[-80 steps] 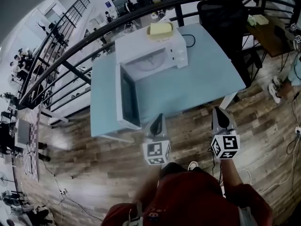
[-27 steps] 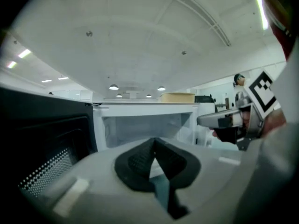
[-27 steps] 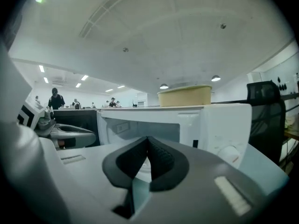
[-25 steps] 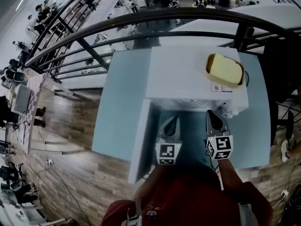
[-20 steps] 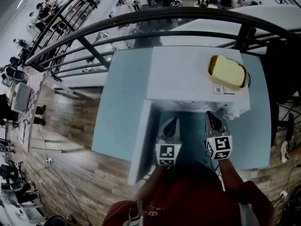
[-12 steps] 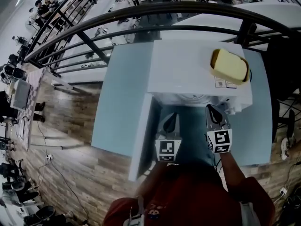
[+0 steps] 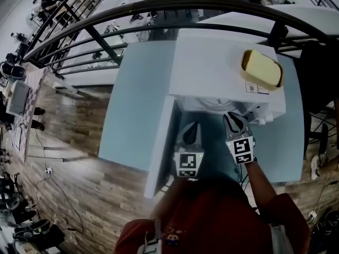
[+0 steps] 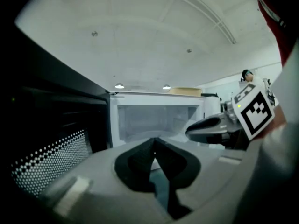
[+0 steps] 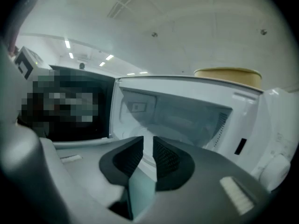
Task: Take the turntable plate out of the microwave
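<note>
The white microwave [image 7: 222,62] stands on a light blue table [image 7: 137,89], its door [image 7: 159,147] swung open to the left. A pale curve of the turntable plate [image 7: 213,108] shows just inside the cavity mouth; most of it is hidden under the microwave's top. My left gripper [image 7: 192,127] is shut and empty, a little in front of the cavity [image 8: 156,120]. My right gripper [image 7: 231,118] is at the right part of the opening [image 9: 177,118]. Its jaws have just been opening, stand slightly apart and hold nothing.
A yellow container [image 7: 262,67] sits on the microwave's top at the right. The open door's dark window [image 8: 46,125] stands close on my left. A dark metal railing [image 7: 159,9] runs behind the table. Wooden floor [image 7: 69,142] lies to the left.
The right gripper has moved forward to the cavity mouth, rolled, and parted its jaws a little. The left gripper has barely shifted. The head view has closed in on the microwave.
</note>
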Demonstrator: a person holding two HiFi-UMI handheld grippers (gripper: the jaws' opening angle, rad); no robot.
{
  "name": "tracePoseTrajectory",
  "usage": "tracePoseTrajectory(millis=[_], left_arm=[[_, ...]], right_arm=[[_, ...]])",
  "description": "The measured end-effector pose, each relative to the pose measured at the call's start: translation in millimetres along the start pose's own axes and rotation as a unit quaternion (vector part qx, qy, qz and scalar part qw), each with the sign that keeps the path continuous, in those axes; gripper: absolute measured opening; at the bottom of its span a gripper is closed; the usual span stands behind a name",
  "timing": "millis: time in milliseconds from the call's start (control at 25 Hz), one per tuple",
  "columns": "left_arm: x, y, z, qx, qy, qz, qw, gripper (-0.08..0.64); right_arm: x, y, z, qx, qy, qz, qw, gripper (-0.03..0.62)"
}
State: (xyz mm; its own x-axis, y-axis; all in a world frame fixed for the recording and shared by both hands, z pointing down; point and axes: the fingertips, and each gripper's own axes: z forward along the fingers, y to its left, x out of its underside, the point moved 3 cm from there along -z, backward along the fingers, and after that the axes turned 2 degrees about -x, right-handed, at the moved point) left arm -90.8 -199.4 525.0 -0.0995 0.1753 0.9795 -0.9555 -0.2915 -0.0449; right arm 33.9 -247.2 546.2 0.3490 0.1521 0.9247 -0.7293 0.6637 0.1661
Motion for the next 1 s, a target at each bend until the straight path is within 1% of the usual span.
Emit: tracePoseTrajectory(millis=[40,120,200,280,400,560,680,920,1000], left_arm=[[1,1,0,-0.001,0.000,-0.001,1.0000,-0.002],[1,1,-1,0.000,0.002,-0.002,1.0000,-0.003],[1,2,-3,0.001,0.004,-0.003,1.0000,-0.002],[2,3,-4,0.002,0.004,-0.002,1.0000,-0.002],[3,3,-2,0.003,0.004,-0.001,1.0000,-0.002],[4,3,0,0.001,0.003,-0.002,1.0000,-0.002],[7,3,1,-0.001,0.005,-0.005,1.0000,-0.002],[12,2,2,-0.002,0.011,-0.008,0.9999,-0.002],[13,2,2,-0.001,0.012,-0.007,0.9999,-0.002]], right_arm=[[3,2,5,-0.009,0.008,-0.015,1.000,0.063],[9,5,16,-0.027,0.028,-0.043,0.998,0.125],[17,9,27,-0.041,0.050,-0.075,0.995,0.208],[24,12,39,-0.054,0.071,-0.115,0.989,0.277],[34,13,60,-0.066,0.101,-0.173,0.978,0.344],[45,12,84,-0.078,0.130,-0.219,0.964,0.391],[54,11,98,-0.085,0.154,-0.254,0.951,0.414],[68,1,122,-0.101,0.195,-0.300,0.928,0.419],[72,2,123,-0.108,0.200,-0.307,0.924,0.417]])
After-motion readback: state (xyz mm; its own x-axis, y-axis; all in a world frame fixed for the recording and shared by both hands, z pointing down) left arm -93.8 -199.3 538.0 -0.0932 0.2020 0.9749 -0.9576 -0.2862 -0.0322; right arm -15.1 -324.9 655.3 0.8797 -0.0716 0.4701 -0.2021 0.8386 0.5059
